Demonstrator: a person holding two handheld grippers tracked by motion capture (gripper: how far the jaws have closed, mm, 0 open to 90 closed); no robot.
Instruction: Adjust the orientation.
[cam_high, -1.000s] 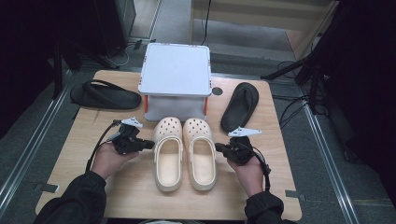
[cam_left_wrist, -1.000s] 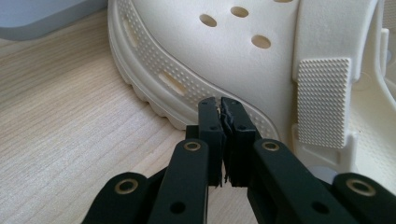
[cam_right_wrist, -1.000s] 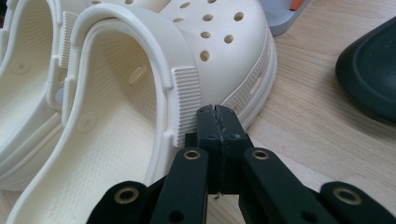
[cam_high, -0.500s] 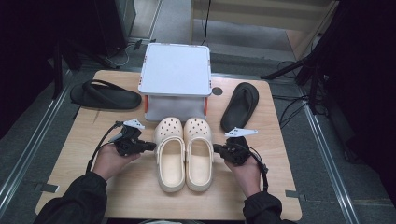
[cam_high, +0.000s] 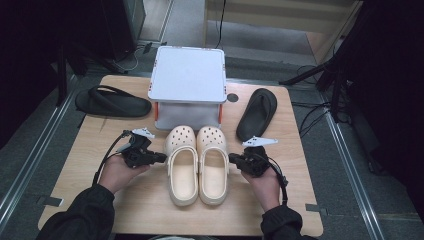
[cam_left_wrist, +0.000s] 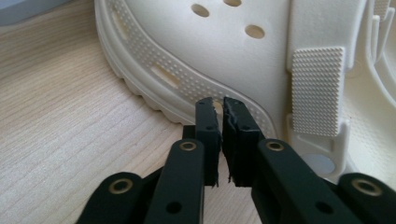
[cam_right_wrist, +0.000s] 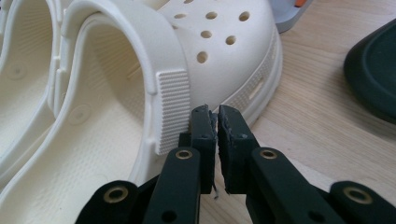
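Looking at the table (cam_high: 150, 220): you had the 2 cream clogs side by side at centre, toes twd the grey box (cam_high: 188, 75). L gripper (cam_high: 161, 158) sat against the outer side of the left clog (cam_high: 182, 167), R gripper (cam_high: 233, 159) against the outer side of the right clog (cam_high: 214, 165). Both sets of jaws had just cracked apart, only a thin slit, nothing between them. Black flip-flops (cam_high: 112, 102) (cam_high: 257, 114) lay either side of the box.
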